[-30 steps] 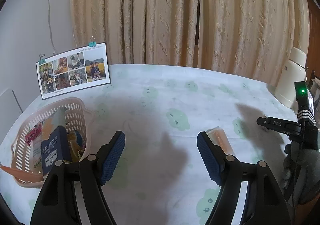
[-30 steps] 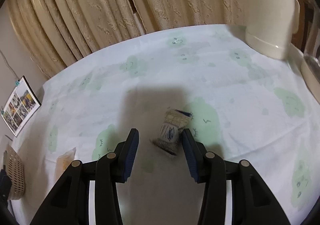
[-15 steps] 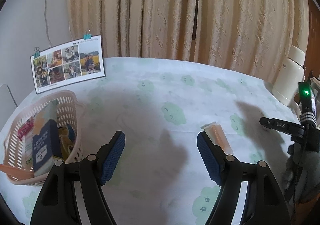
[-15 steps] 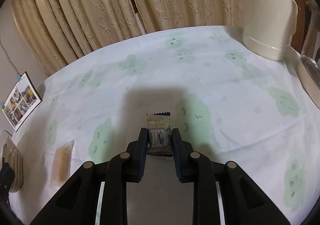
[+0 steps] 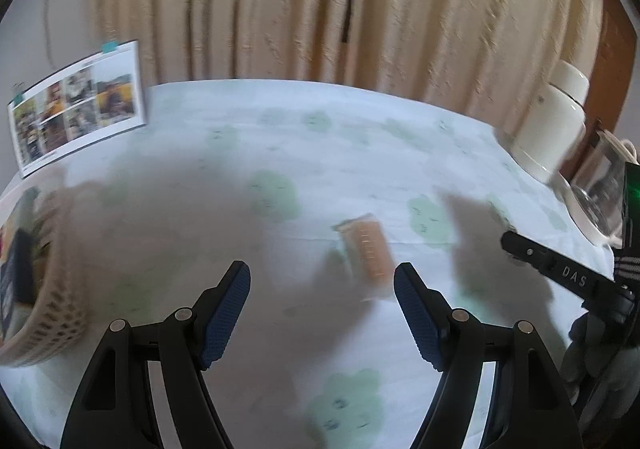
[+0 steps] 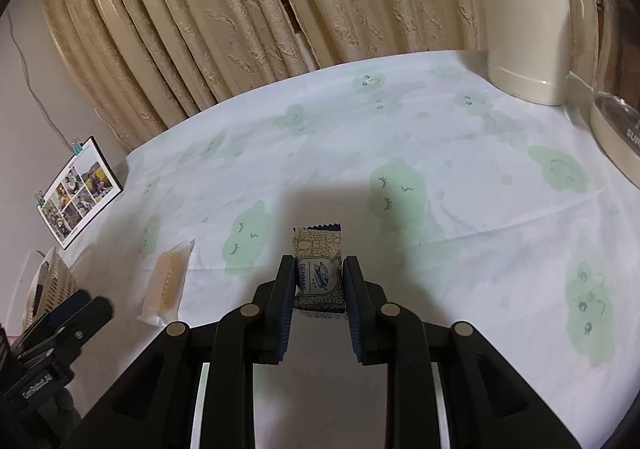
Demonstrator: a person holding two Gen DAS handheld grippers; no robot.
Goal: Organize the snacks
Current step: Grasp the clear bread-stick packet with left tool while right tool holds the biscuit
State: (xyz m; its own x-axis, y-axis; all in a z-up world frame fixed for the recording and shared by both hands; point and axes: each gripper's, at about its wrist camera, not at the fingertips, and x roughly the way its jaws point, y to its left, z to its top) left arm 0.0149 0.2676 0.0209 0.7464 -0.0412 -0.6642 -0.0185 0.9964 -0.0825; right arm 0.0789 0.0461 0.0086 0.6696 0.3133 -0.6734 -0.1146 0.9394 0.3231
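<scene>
Right gripper (image 6: 319, 281) has its fingers (image 6: 285, 285) pinched tight on a small cream-and-navy patterned snack packet marked DENMAS (image 6: 319, 273), gripped by both side edges near the label. The packet's far end sticks out past the tips toward 12 o'clock; can't tell if it has left the pale green-cloud-print tablecloth surface (image 6: 440, 153). Side pinch looks chosen so the flat wrapper won't slip on the way to the bin.

Left gripper (image 5: 322, 301) is spread wide with nothing between its blue-padded fingers (image 5: 226, 309), pointed at a flat orange snack bar in a clear wrapper (image 5: 366, 251) lying just ahead at about 1 o'clock, not touching it. The left view is smeared. Likely lining up for that bar next.

A beige woven plastic basket (image 5: 60, 289) sits at the left gripper's 9 o'clock, already holding several packets, presumably the drop spot. In the right view the same bar (image 6: 168, 281) lies at 10 o'clock.

Clutter: a clipped photo collage card (image 5: 76, 105) leaning at 10 o'clock, a cream thermos jug (image 6: 528, 21) and a clear glass kettle (image 6: 616, 69) at 2 o'clock, beige curtains (image 6: 240, 9) behind.

Two loose snacks remain, so the task is probably nearly done.
</scene>
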